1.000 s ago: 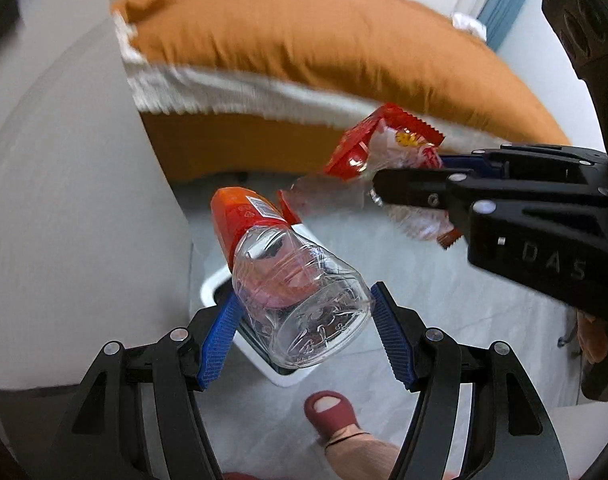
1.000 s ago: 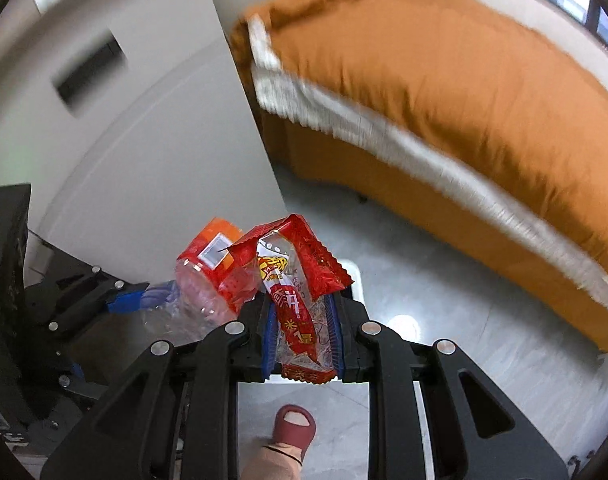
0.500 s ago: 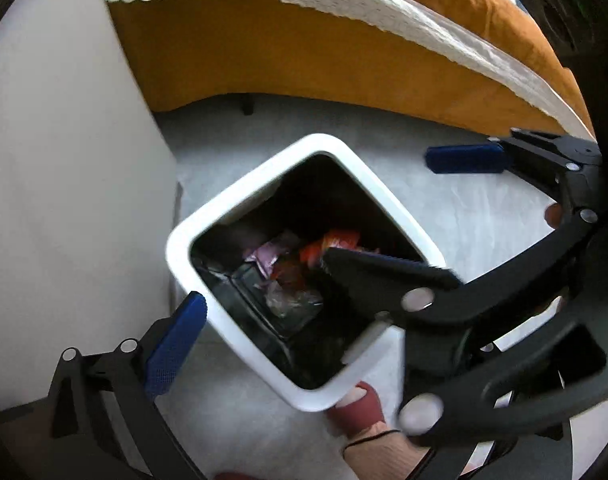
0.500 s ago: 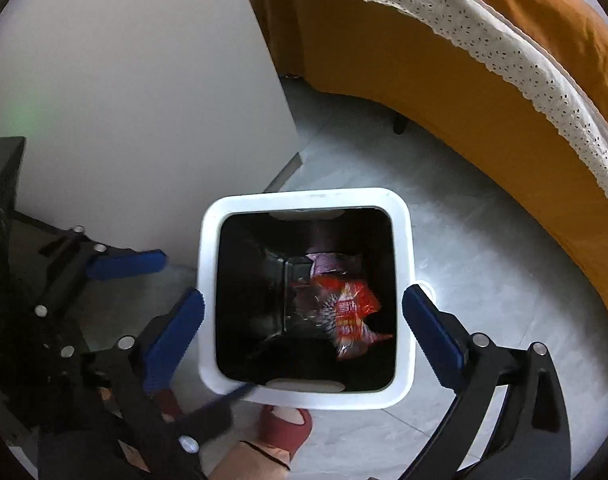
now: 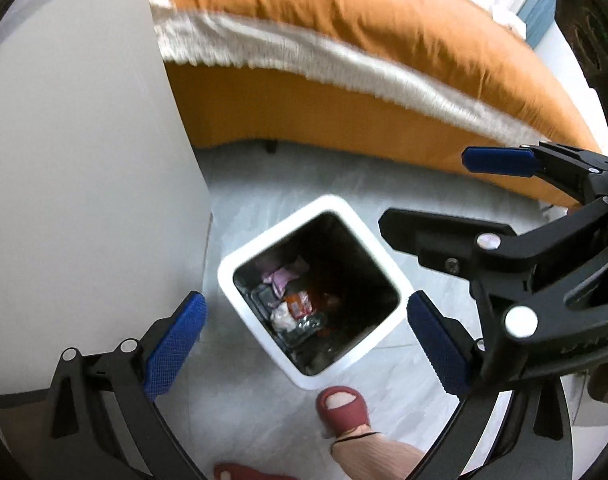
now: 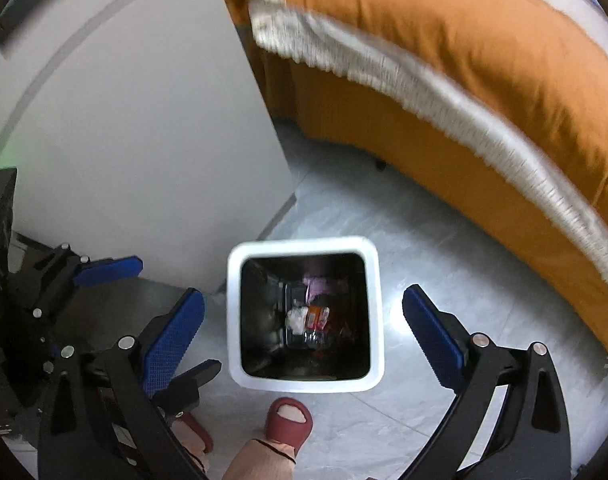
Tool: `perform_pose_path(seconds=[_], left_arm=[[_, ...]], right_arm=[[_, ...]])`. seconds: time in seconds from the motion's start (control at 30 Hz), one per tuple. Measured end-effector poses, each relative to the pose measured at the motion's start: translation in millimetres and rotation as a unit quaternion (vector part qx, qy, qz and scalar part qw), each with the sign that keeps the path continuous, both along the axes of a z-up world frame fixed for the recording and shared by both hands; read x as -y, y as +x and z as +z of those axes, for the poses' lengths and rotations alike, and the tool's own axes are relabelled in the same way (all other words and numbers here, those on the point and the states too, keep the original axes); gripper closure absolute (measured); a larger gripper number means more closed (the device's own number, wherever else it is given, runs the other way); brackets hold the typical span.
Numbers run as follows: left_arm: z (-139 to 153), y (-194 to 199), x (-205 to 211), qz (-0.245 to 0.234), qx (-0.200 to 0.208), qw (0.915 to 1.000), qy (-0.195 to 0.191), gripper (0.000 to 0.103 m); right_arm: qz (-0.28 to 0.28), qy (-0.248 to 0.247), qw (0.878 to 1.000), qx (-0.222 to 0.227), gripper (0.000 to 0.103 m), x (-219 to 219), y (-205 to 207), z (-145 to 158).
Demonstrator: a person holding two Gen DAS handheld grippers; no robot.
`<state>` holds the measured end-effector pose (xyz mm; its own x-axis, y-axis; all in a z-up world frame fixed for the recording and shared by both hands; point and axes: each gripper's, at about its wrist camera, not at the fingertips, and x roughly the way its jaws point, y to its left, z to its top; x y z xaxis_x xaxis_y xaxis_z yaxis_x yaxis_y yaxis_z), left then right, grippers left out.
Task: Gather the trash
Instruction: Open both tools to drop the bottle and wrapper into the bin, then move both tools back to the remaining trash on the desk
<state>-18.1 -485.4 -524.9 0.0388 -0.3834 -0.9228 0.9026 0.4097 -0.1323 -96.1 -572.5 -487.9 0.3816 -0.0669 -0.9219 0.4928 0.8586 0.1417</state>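
Note:
A white square trash bin [image 5: 332, 206] stands on the grey floor, also in the right wrist view [image 6: 304, 248]. Inside lie wrappers and a crushed bottle [image 5: 291, 304], seen too in the right wrist view [image 6: 310, 318]. My left gripper [image 5: 304, 336] is open and empty above the bin. My right gripper [image 6: 304, 332] is open and empty above it too, and shows at the right of the left wrist view [image 5: 444, 200]. The left gripper shows at the left of the right wrist view [image 6: 151, 316].
A bed with an orange cover [image 5: 344, 40] runs along the far side. A white cabinet panel [image 6: 123, 140] stands left of the bin. The person's foot in a red slipper [image 6: 289, 420] is just in front of the bin.
A second ago the left gripper held the bottle and the right held a red wrapper. Both opened over the bin, the trash fell in, and both grippers have since lifted higher.

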Motion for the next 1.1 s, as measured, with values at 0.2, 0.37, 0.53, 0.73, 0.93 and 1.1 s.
perform_pose_path(seconds=[0.2,0.37,0.53,0.73,0.93,1.1], left_arm=[[81,2,-15,0.027,0.007,0.9988,-0.040,0.005],[145,4,-37,0.056,0.011,0.9950,-0.081,0.005],[204,0,-61,0.075,0.031,0.9903,-0.113,0.005],[263,0,-97,0.101,0.062,0.9830,-0.140,0.005],[311,8,-149,0.157,0.115,0.9693,-0.149,0.005],[340,22,-203,0.219,0.155,0.9519,-0.148,0.005]], right_arm=[[-0.005,-0.033,0.998,0.046,0.004,-12,0,88],[-0.014,-0.057,0.995,0.084,0.004,-24,-8,152],[-0.013,-0.080,0.990,0.117,0.004,-43,-14,208],[0.005,-0.103,0.981,0.162,0.004,-70,-11,267],[0.051,-0.109,0.972,0.203,0.004,-106,11,310],[0.095,-0.104,0.961,0.238,0.004,-146,38,338]])
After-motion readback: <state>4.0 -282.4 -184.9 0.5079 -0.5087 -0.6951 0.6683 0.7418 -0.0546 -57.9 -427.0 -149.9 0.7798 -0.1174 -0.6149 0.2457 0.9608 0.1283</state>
